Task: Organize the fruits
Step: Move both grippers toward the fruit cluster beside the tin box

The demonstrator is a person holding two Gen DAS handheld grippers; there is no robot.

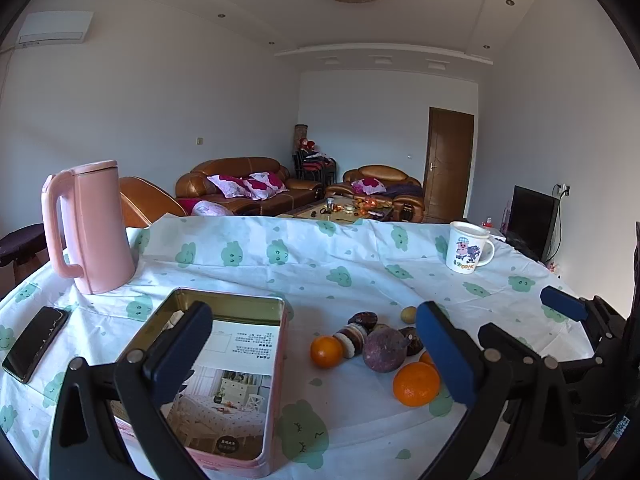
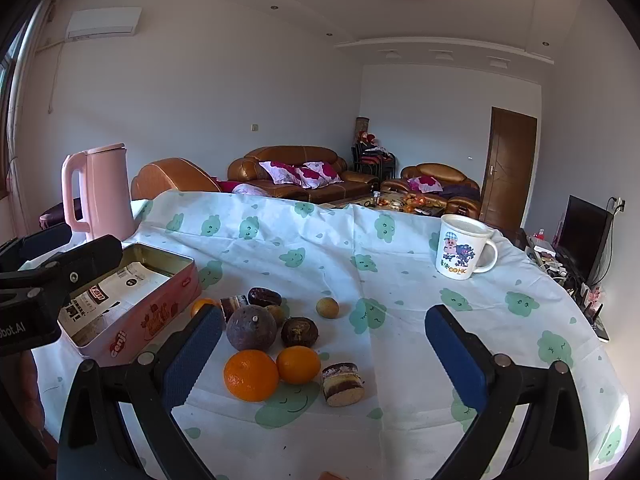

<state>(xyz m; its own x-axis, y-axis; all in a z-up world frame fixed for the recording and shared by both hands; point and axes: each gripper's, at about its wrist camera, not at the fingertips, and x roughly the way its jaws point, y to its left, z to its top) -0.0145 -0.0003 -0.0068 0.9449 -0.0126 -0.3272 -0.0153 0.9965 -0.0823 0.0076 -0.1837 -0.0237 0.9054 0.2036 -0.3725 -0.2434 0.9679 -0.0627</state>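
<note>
Loose fruit lies on the cloud-print tablecloth: a large orange point(image 2: 251, 375), a second orange point(image 2: 298, 365), a purple passion fruit point(image 2: 251, 328), a small yellow fruit point(image 2: 327, 307) and a third orange point(image 2: 202, 305) partly hidden behind a finger. Dark dates point(image 2: 264, 297) and cake slices point(image 2: 343, 384) lie among them. An open pink tin point(image 1: 240, 298) lined with printed paper stands to their left. My left gripper point(image 1: 314, 312) hangs open over the tin's right edge. My right gripper point(image 2: 322, 320) is open above the fruit pile, holding nothing.
A pink kettle point(image 1: 88, 228) stands at the back left and a cartoon mug point(image 2: 464, 248) at the back right. A black phone point(image 1: 36, 344) lies near the left table edge. Sofas and a door are beyond the table.
</note>
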